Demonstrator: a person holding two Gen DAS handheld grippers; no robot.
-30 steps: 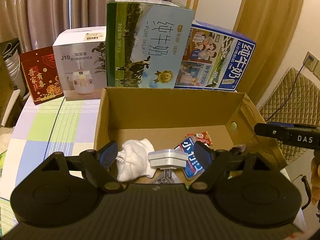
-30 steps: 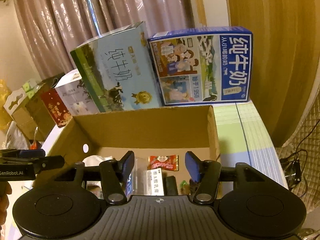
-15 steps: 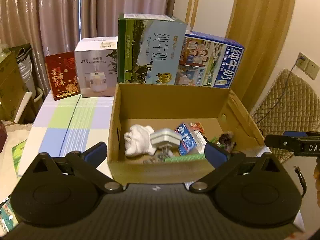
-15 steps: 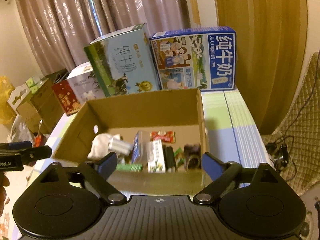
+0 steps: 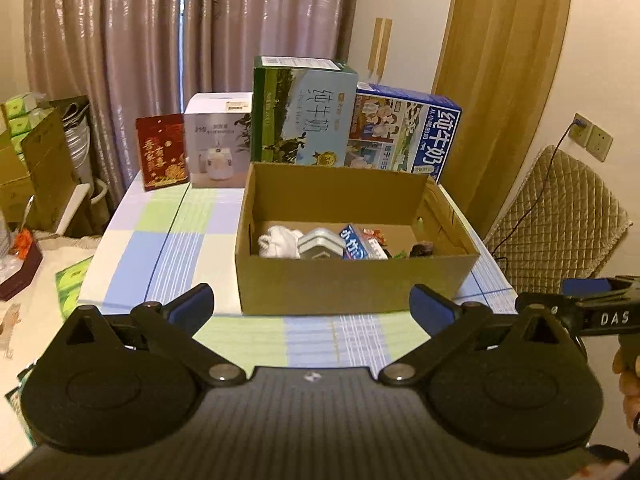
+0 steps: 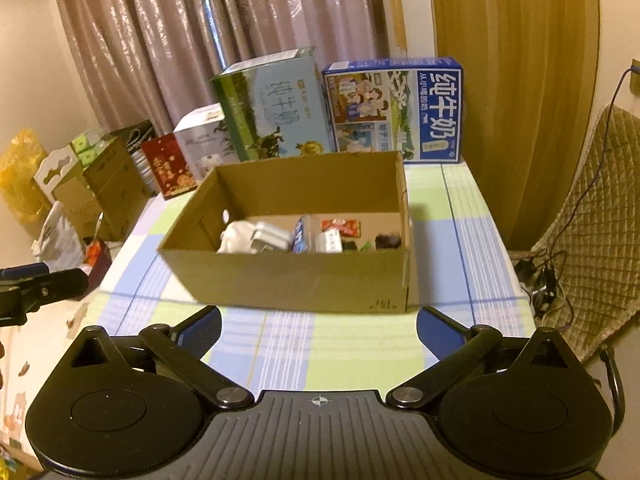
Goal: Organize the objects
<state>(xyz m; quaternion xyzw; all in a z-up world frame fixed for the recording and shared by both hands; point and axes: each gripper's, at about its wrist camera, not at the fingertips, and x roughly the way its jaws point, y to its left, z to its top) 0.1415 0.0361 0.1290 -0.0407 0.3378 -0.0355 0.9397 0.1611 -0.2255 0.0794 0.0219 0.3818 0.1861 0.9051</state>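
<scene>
Since the checked tablecloth (image 5: 168, 240) takes up most of both views, it sets the stage: on it stands a cardboard box (image 5: 352, 276) with its long axis running left to right across the grippers' line of sight, and behind it a row of cartons — a green milk carton (image 5: 304, 120), a blue milk carton (image 5: 404, 136), a white appliance box (image 5: 218, 140) and a red packet (image 5: 160, 152). Inside the cardboard box lie the smaller things: a white cloth bundle (image 5: 278, 240) toward its left end, a grey plug adapter (image 5: 322, 242) touching it, a blue packet (image 5: 360, 246) leaning beside that, a red snack wrapper (image 6: 340, 227) toward the back, and a dark item (image 6: 388, 240) at the right end, too blurred to name. Both tools hang in front of the near wall, clear of it, over bare cloth. The left gripper (image 5: 312, 306) has its jaws spread wide with nothing between them; the right gripper (image 6: 318, 326) likewise stands wide and empty. Everything to sort lies straight ahead and below the rim, so either hand would, I judge, have to go forward and over the near wall — the left being nearer the cloth bundle and adapter, the right nearer the dark item.
</scene>
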